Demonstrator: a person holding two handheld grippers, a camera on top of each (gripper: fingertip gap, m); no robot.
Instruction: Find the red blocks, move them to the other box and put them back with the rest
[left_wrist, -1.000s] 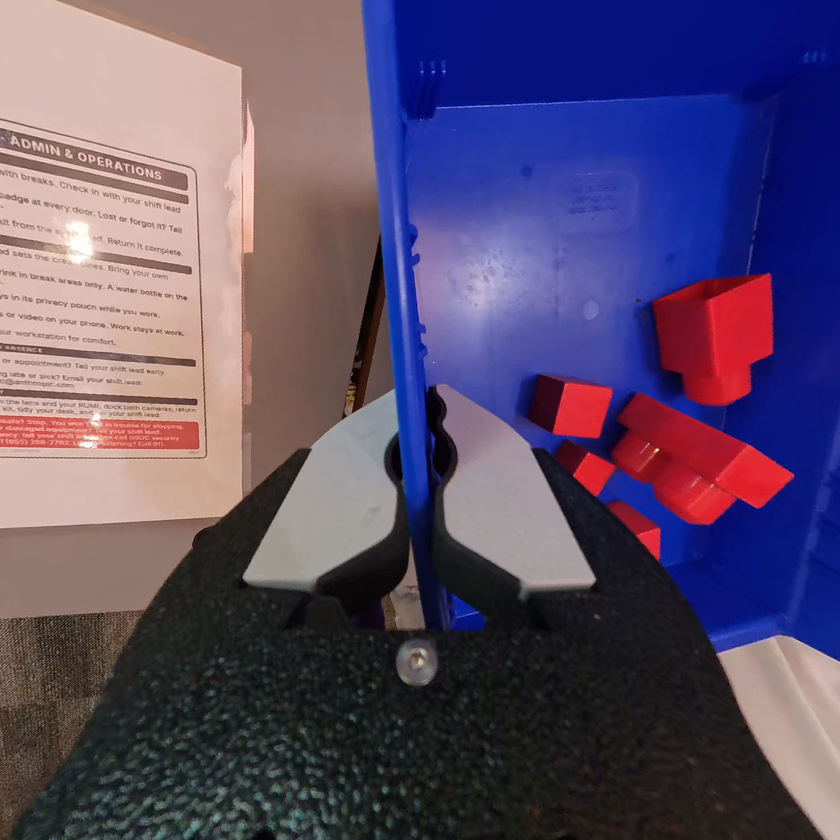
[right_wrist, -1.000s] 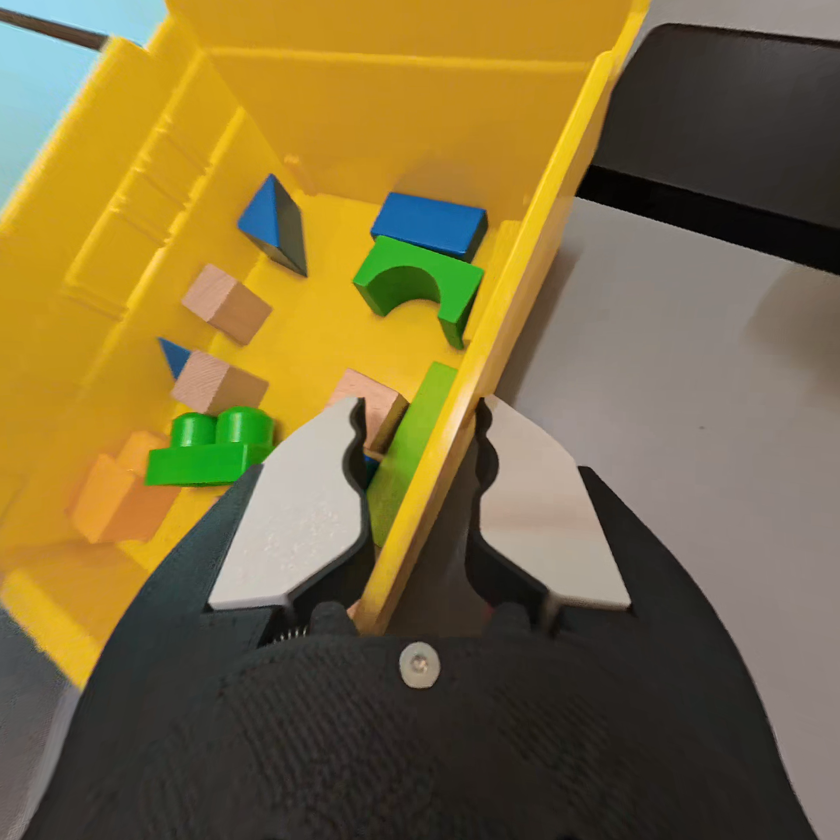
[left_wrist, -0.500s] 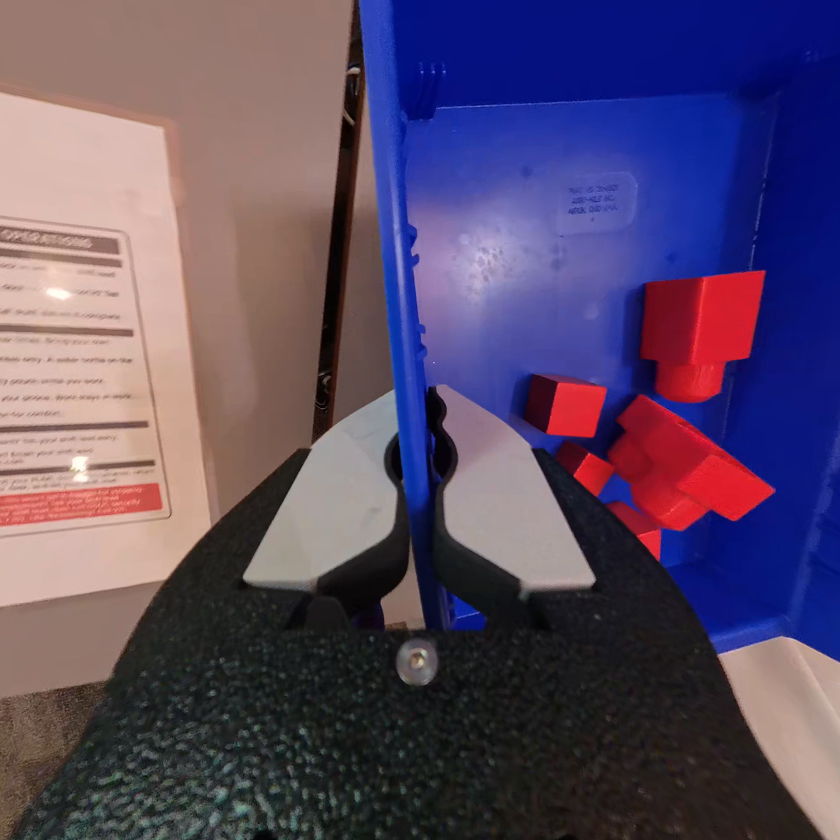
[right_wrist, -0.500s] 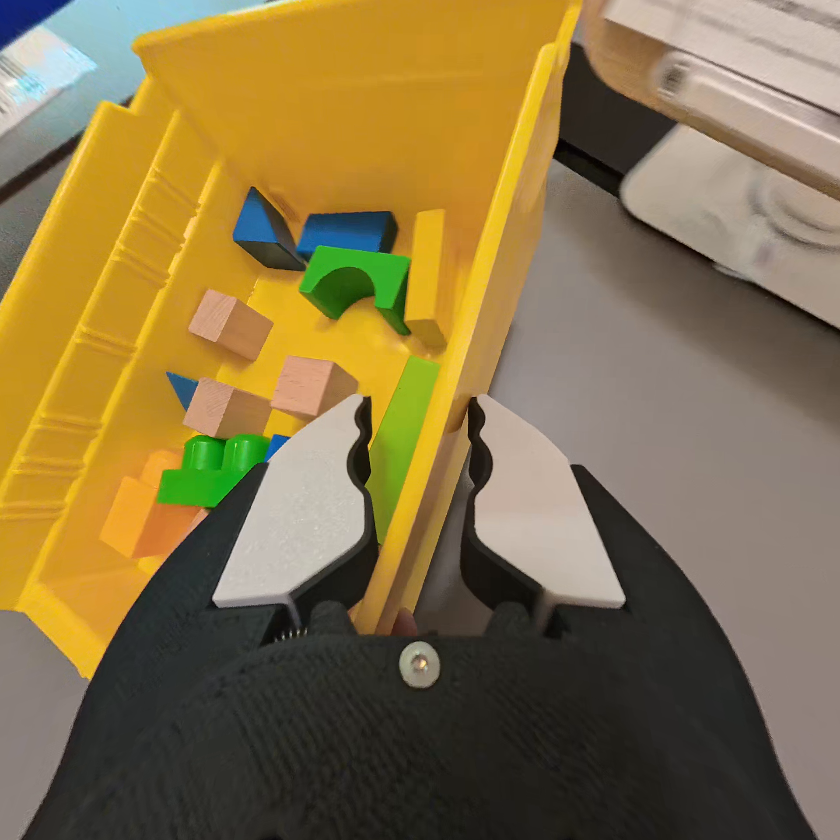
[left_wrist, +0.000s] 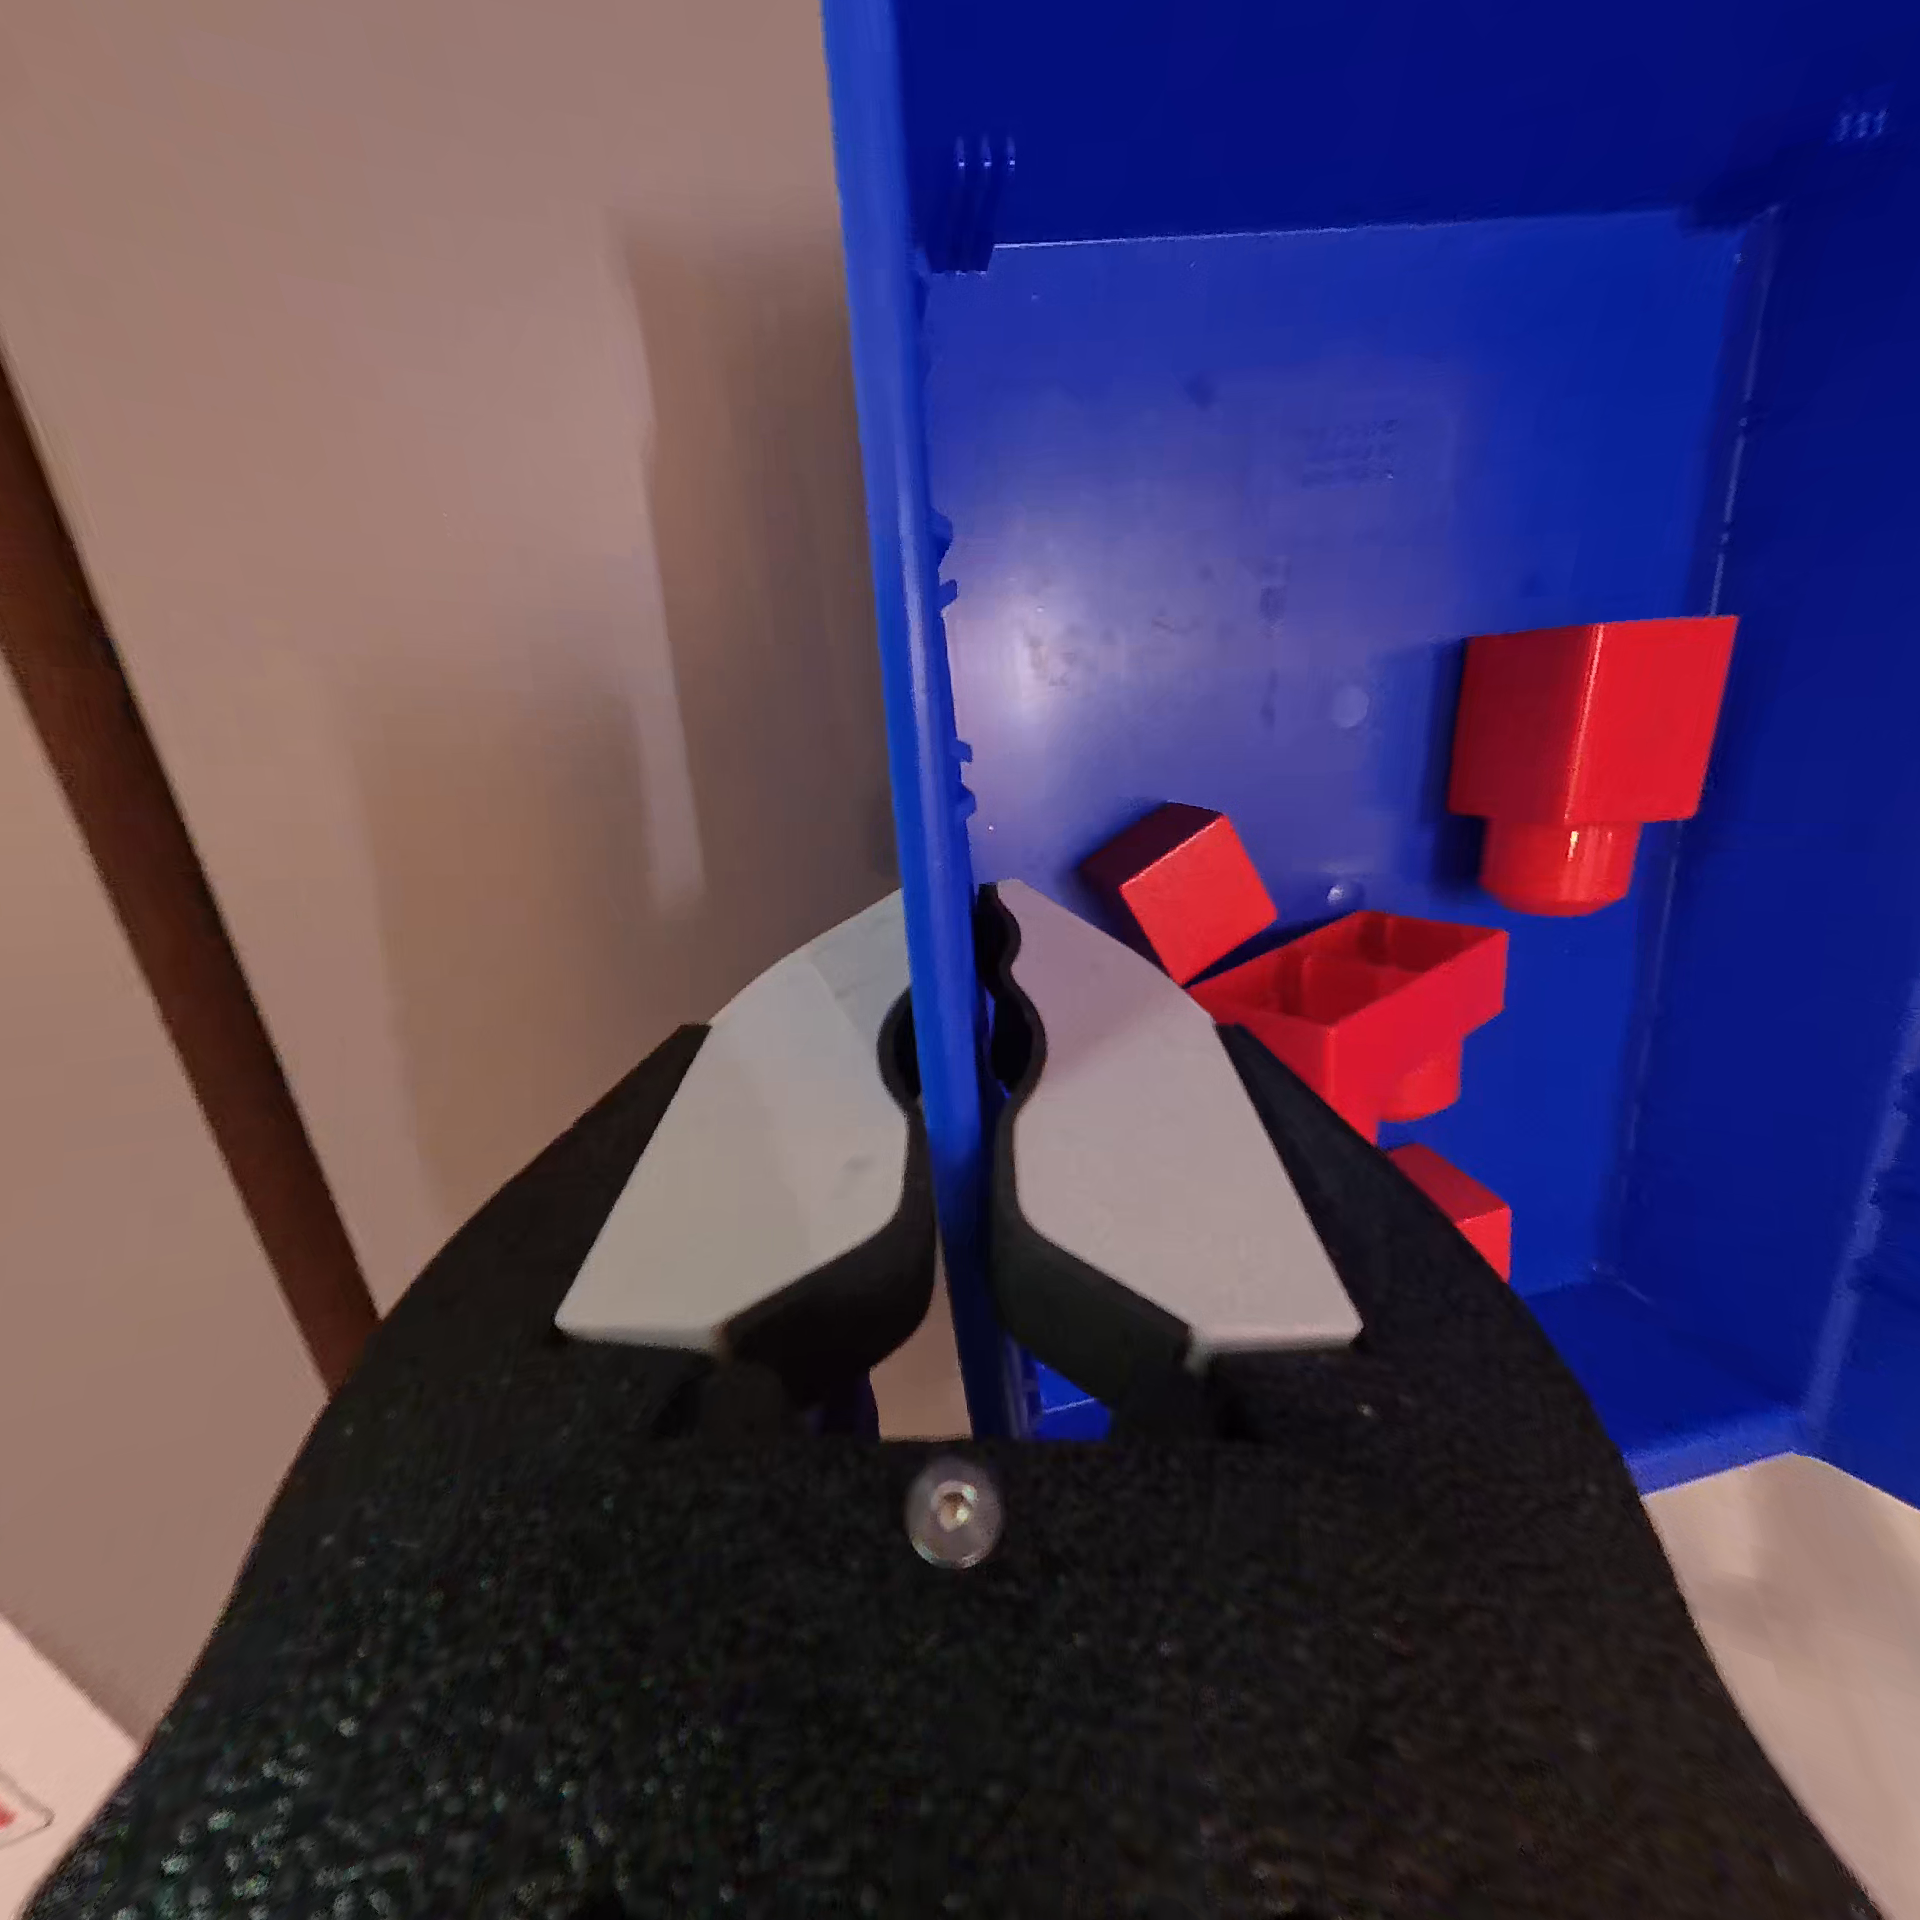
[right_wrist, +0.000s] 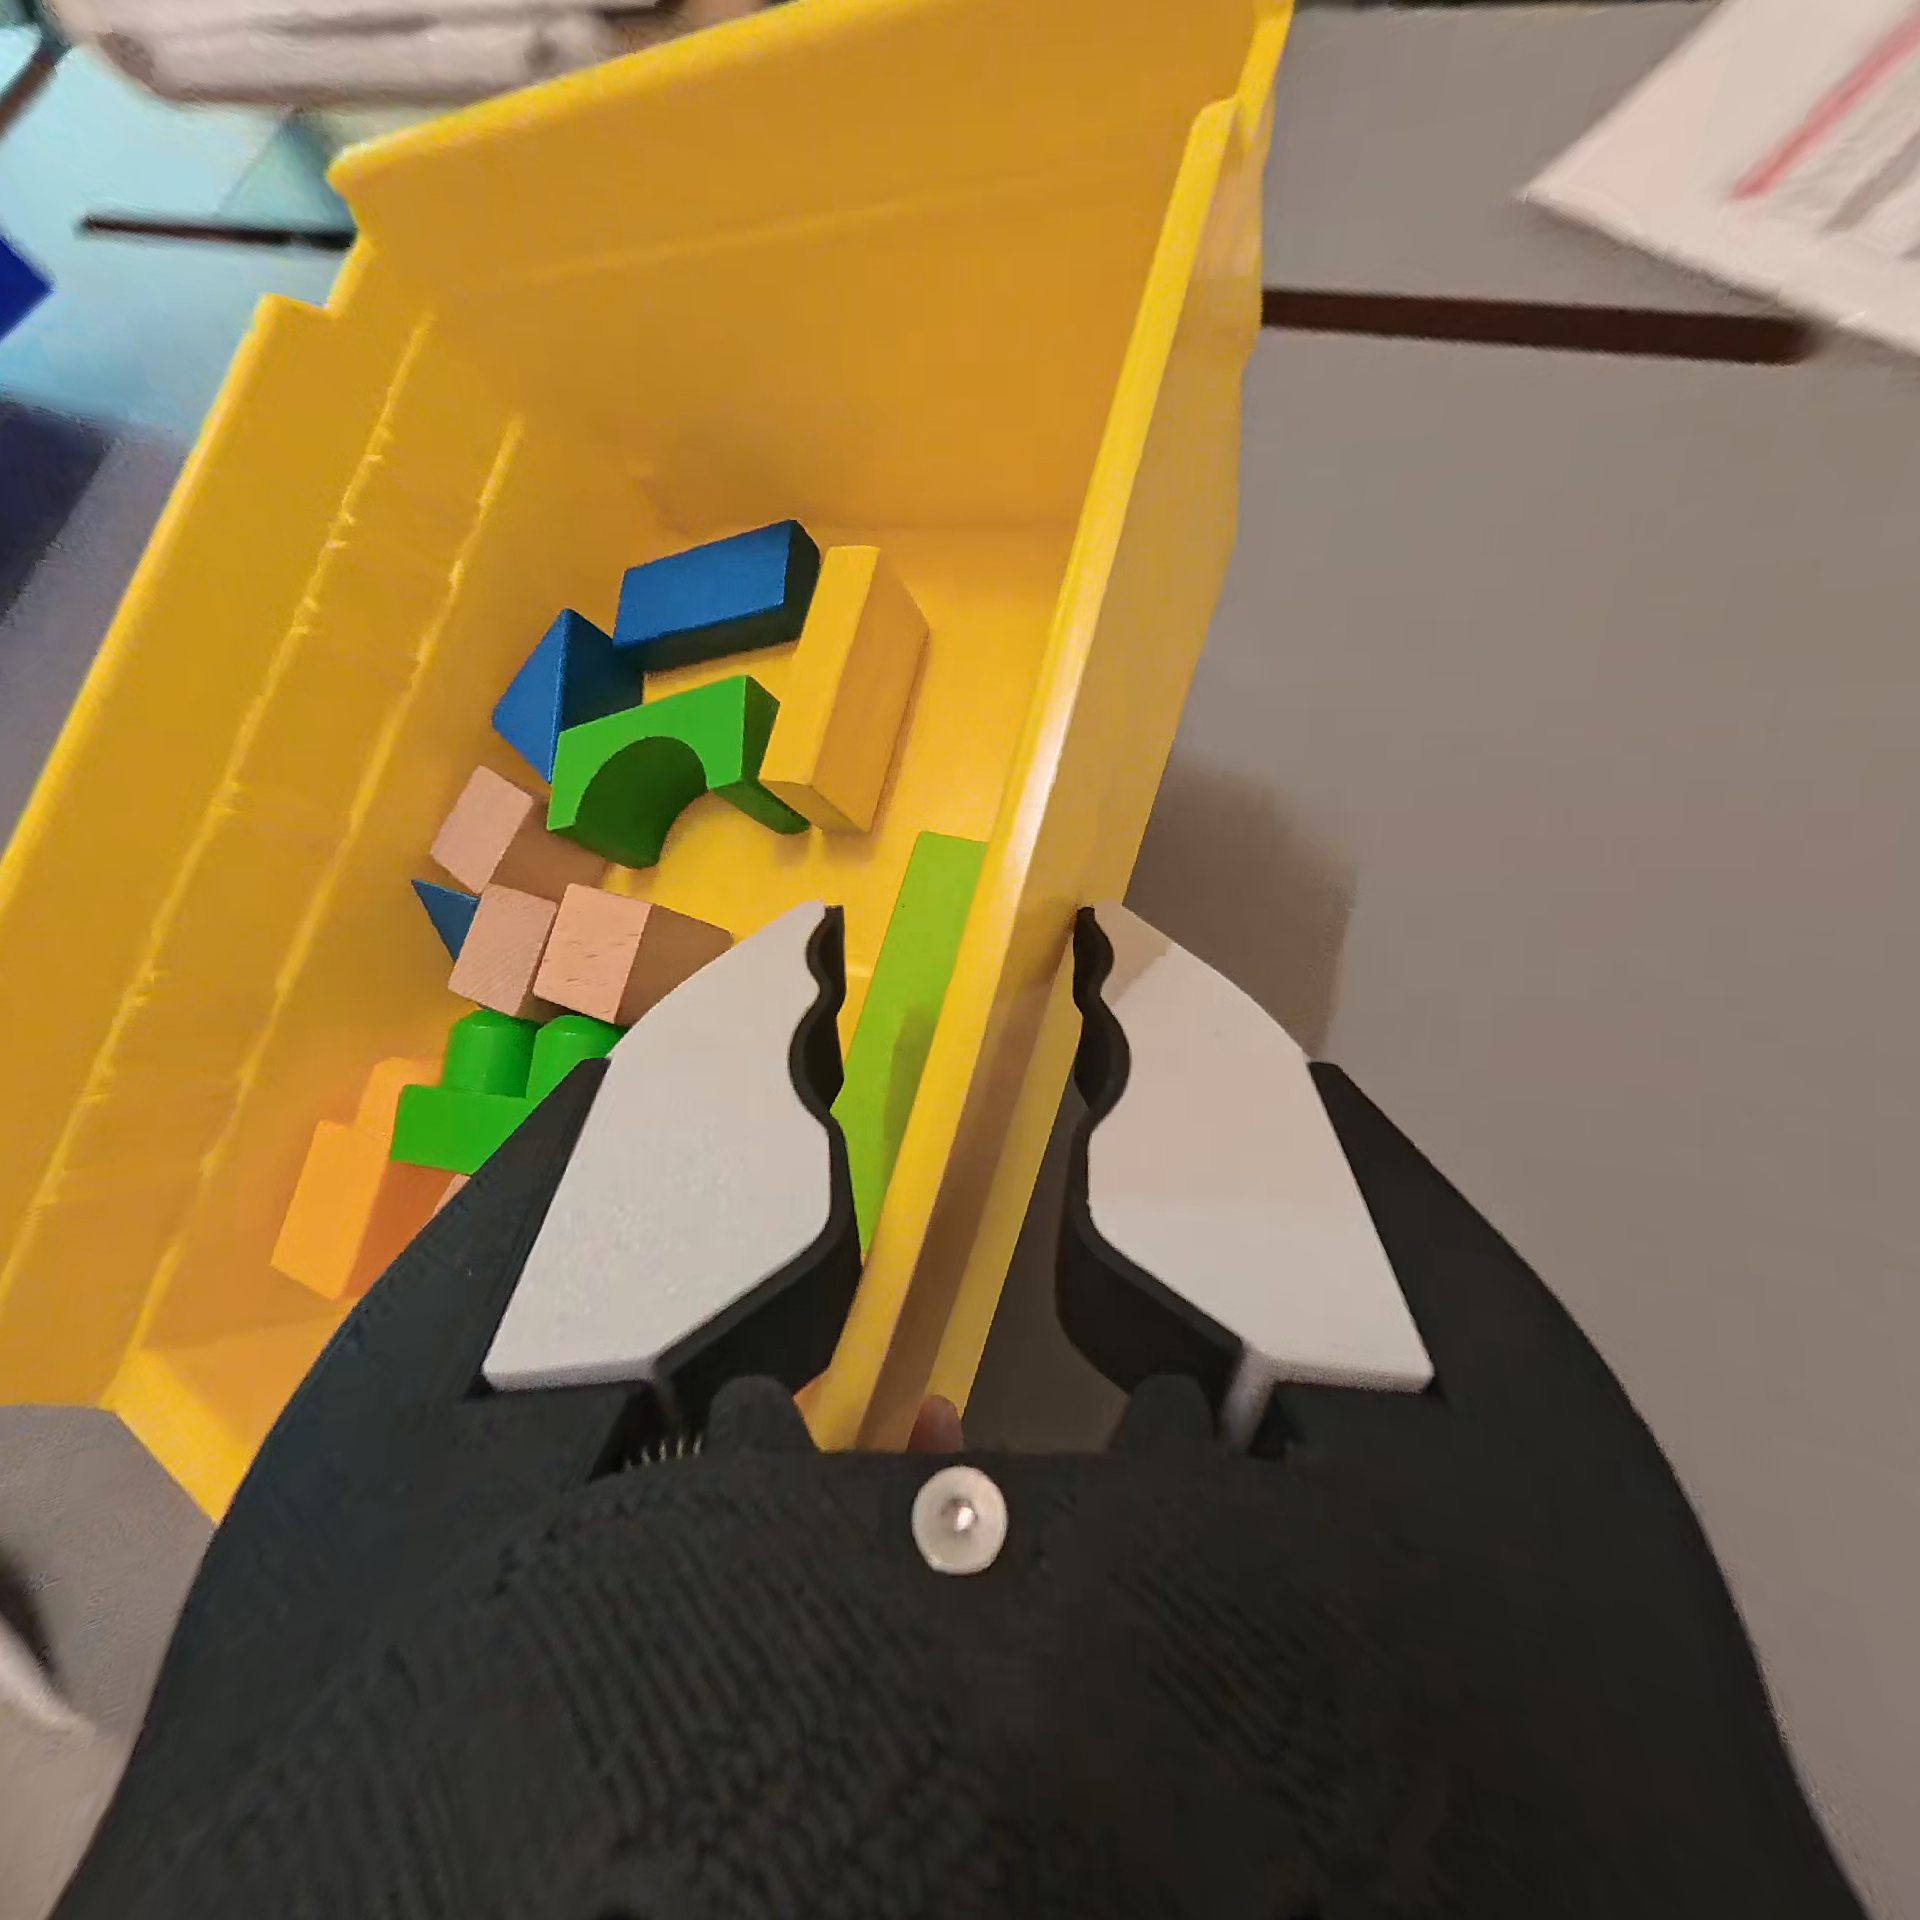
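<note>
The red blocks lie in my blue box, gathered low toward its right side: a small red cube nearest my fingers, a hollow studded brick touching it, a single-stud brick higher up against the right wall, and one more red piece half hidden behind my right finger. The box is tipped up so I look straight at its floor. My left gripper is clenched on the box's left wall, one pad on the outside, the other on the inside, both pressed to the thin blue plastic.

My right gripper straddles the right wall of the yellow box, which is tilted too. My fingers stand wide there; the outer pad touches the wall's outside, while the inner pad stands apart from it, with a light green plank lying between it and the wall (so not a true pinch). Inside the yellow box sit the rest: a green arch, blue blocks, a yellow block, plain wooden cubes, a green studded brick and an orange piece. Grey tabletop spreads to the right, with a white sheet at its far corner.
</note>
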